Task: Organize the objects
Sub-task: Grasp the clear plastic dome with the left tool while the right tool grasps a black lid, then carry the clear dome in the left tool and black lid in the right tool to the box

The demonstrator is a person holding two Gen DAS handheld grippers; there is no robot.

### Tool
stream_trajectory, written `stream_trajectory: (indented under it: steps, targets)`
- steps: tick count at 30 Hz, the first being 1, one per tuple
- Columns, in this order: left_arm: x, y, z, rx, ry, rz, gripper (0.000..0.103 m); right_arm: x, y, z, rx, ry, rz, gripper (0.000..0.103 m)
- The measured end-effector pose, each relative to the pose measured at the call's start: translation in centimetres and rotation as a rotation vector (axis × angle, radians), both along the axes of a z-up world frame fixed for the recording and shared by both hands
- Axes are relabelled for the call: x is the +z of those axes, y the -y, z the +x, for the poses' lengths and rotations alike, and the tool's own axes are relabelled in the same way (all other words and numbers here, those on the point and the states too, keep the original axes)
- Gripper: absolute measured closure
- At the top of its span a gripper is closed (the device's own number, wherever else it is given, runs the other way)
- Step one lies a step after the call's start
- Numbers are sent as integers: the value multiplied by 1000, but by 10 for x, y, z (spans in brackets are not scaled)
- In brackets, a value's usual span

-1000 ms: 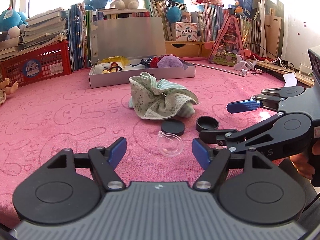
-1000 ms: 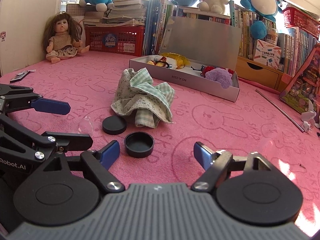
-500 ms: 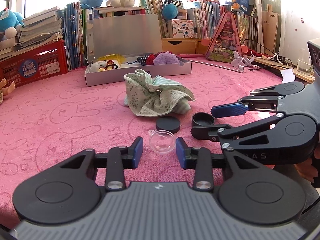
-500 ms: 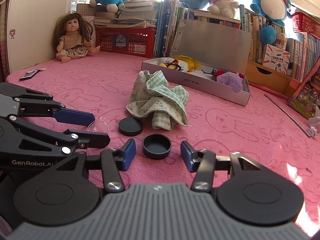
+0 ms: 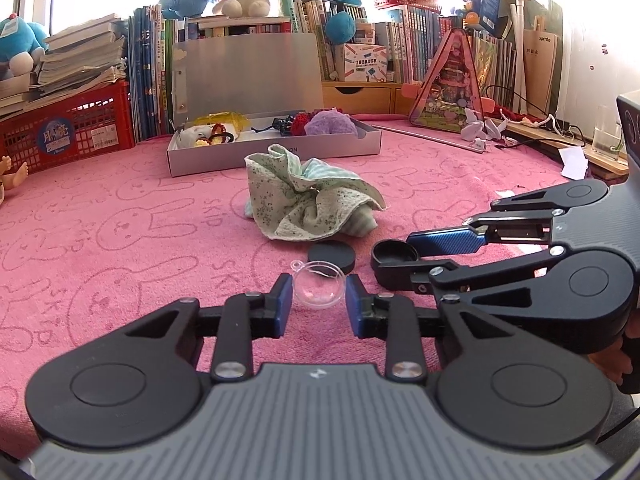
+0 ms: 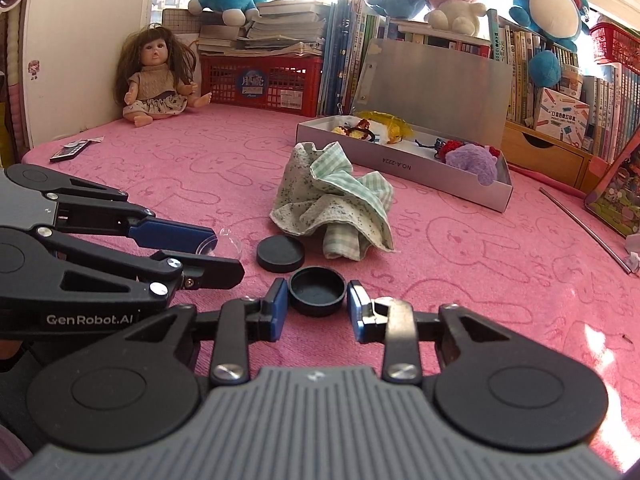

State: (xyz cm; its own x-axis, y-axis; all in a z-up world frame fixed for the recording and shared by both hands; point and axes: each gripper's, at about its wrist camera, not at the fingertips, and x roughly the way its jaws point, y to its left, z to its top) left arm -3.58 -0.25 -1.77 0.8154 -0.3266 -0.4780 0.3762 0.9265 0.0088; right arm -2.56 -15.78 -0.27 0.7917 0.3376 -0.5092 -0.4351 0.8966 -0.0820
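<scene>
A clear plastic half-sphere (image 5: 318, 286) rests on the pink rabbit-print cloth between the blue pads of my left gripper (image 5: 318, 300). Those jaws are closing and the pads touch its sides. To its right, my right gripper (image 6: 317, 308) is also closing, its pads against a small black cup (image 6: 317, 290) standing open side up. In the left wrist view the right gripper (image 5: 394, 256) reaches in from the right around the cup (image 5: 394, 251). A flat black lid (image 6: 280, 254) lies just beyond both, in front of a crumpled green cloth (image 6: 332, 208).
Behind the cloth stands an open grey box (image 6: 400, 168) holding small toys, its lid upright. At the back left are a doll (image 6: 156, 76) and a red crate (image 6: 260, 80). A metal rod (image 6: 580, 228) lies at right. Books and plush toys line the back.
Both grippers have gone from wide open to closed in: the left around the clear half-sphere, the right around the black cup. Both moved slightly forward onto them.
</scene>
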Motion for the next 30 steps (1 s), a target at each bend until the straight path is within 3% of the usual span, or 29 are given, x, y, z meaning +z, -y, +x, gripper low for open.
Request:
stream_trajectory:
  steps: [18,30]
  targets:
    - [22,-4,16,13,6,-68,69,18,15,7,-76,28,54,67]
    - [56,-4,57,47,62,-39,69,44,39,48,-186,37,92,67]
